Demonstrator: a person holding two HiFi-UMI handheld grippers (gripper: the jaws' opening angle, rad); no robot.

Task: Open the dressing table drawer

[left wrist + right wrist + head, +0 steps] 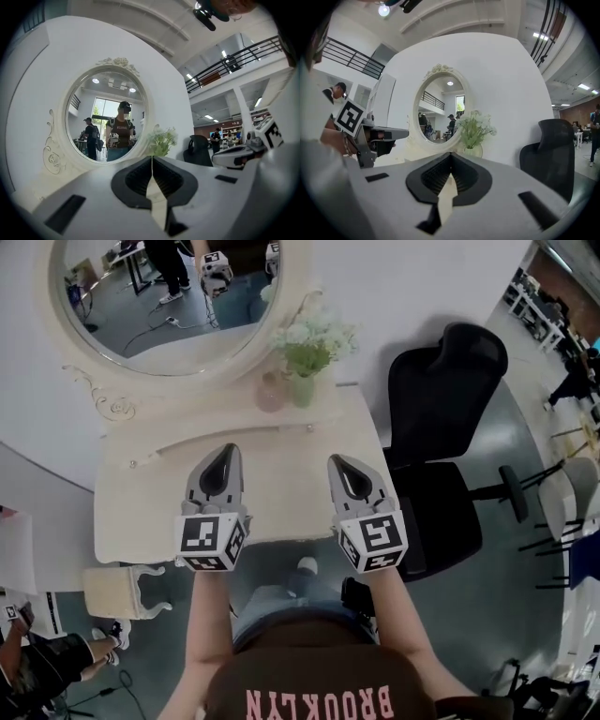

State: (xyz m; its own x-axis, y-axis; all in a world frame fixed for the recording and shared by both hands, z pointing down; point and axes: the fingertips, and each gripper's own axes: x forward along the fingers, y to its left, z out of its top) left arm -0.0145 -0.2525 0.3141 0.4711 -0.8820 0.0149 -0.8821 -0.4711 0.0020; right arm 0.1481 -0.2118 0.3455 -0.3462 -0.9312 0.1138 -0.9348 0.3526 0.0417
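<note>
Two tongs, left [226,454] and right [343,465], hover side by side over the cream worktop [281,507], each with its jaws pressed together and nothing between them; one oval mirror [141,329], one vase of white flowers [305,357], one pink jar [271,392] and one black chair [441,418] stand around. Only the head view shows the low tier at the worktop's back with two small knobs [132,463], probably the drawer [272,434], closed, just ahead of the tongs; each gripper view catches the other tongs at its edge.
</note>
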